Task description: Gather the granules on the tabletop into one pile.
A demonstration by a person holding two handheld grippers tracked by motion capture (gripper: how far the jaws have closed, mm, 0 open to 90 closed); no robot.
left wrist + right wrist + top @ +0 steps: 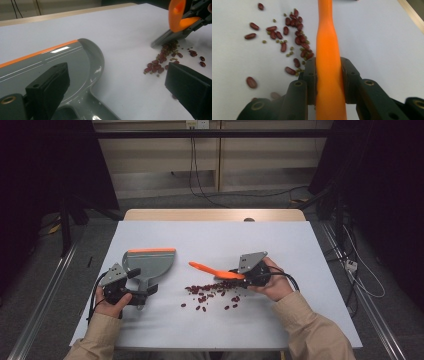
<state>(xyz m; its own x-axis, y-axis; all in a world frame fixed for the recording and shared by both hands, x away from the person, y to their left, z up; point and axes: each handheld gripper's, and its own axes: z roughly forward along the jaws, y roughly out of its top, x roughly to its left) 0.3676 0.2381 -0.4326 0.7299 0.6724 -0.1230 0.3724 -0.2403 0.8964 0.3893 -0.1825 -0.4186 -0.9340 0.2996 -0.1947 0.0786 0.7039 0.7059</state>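
A grey dustpan [150,262] with an orange front lip lies flat at the left of the white board [280,245]. My left gripper [142,281] stands open around its handle. In the left gripper view the handle [82,110] lies low between the wide-apart jaws of the left gripper [117,92]. My right gripper [235,274] is shut on the orange handle of a brush [210,269]. The right gripper view shows that handle [328,37] clamped between the pads of the right gripper [328,75]. The brush's grey bristles [167,38] touch a scatter of red beans [210,295] mixed with small green ones.
The beans [294,37] spread over the board's middle, between the dustpan [62,60] and the right hand, with a few strays [201,61] nearer the front. A wooden table edge [215,214] runs behind the board. Cables lie on the floor to the right [360,275].
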